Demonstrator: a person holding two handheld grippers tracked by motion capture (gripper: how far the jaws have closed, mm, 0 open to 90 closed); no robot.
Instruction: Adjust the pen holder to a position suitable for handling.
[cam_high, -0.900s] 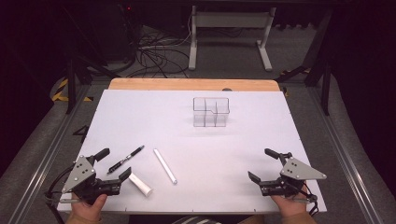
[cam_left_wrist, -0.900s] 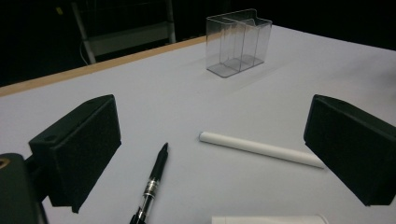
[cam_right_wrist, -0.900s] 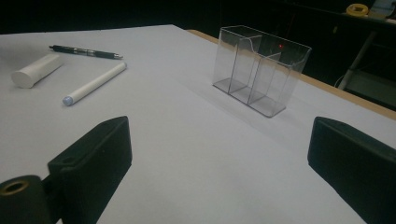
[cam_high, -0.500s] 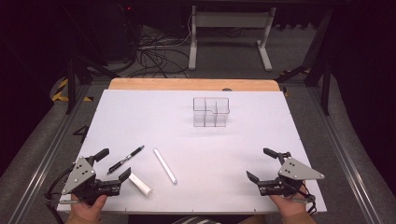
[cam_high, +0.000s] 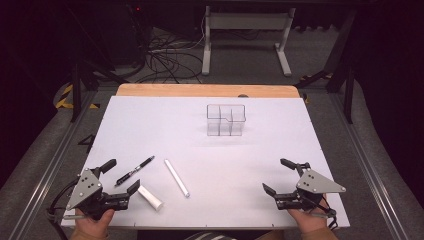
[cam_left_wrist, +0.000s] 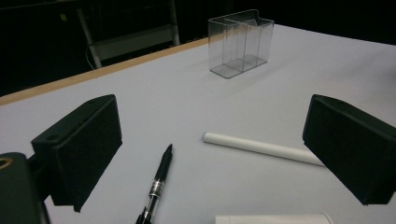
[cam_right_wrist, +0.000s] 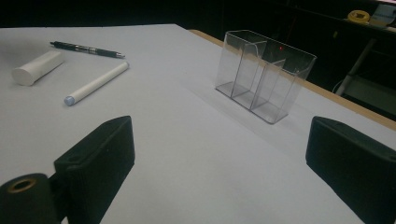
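Resting near table (cam_high: 210, 107) front edge: left gripper (cam_high: 120, 177), right gripper (cam_high: 283, 175).

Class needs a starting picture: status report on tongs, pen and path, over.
Both tongs open, empty: left tongs, right tongs. Black pen lies flat just ahead of the left tongs, untouched. Short white cylinder close beside it; nothing on top.
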